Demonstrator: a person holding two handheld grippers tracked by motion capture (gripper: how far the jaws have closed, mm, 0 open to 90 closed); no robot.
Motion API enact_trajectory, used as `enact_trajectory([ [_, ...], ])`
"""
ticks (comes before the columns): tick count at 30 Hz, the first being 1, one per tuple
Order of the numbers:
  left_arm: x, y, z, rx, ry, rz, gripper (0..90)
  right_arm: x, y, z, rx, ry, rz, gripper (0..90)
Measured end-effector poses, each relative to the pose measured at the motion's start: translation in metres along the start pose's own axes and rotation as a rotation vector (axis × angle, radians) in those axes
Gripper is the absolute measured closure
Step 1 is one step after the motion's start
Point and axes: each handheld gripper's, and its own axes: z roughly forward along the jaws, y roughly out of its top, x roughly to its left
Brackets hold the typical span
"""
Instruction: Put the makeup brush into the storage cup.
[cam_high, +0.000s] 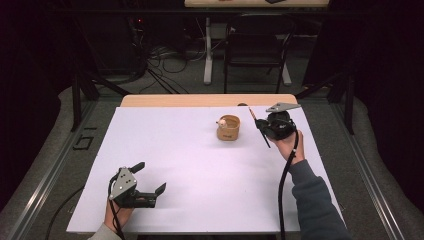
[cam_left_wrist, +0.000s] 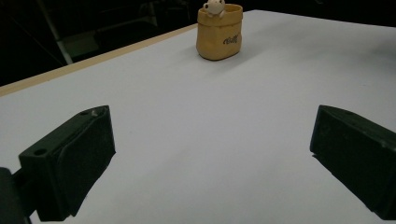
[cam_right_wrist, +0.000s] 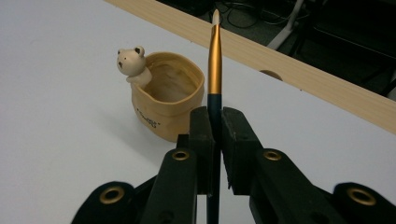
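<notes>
1. A brush (cam_right_wrist: 215, 60) is clamped between the closed jaws of the right gripper (cam_right_wrist: 214, 140), tip up.
2. The pot (cam_right_wrist: 168, 105) stands just beyond those jaws; lowering the brush in appears next.
3. The left gripper (cam_left_wrist: 210, 154) is held open, empty.

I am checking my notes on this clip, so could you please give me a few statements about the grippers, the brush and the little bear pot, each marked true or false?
1. The right gripper is shut on a paintbrush. True.
2. The left gripper holds the bear pot. False: its jaws stand wide open with nothing between them, and the pot sits farther off on the white table.
3. The paintbrush stands inside the pot. False: it is in the right gripper, outside and beside the pot.
4. A small bear figure sits at the pot's rim. True.
5. The pot lies tipped over. False: it stands upright.
</notes>
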Motion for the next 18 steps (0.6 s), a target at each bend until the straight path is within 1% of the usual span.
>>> enact_trajectory([
  [3, 0.0003, -0.0001, 0.0002, 0.001, 0.0, 0.002, 0.1, 0.0001, 0.0004, -0.0006, -0.015, 0.003, -0.004, 83.7],
  [9, 0.0, -0.0002, 0.001, 0.006, 0.0, 0.001, 0.1, 0.0007, 0.0006, -0.0008, -0.044, 0.009, 0.014, 83.7],
  [18, 0.0001, -0.0001, 0.0005, 0.007, 0.003, 0.002, 0.1, 0.0045, 0.0013, 0.0012, -0.078, 0.004, 0.009, 83.7],
])
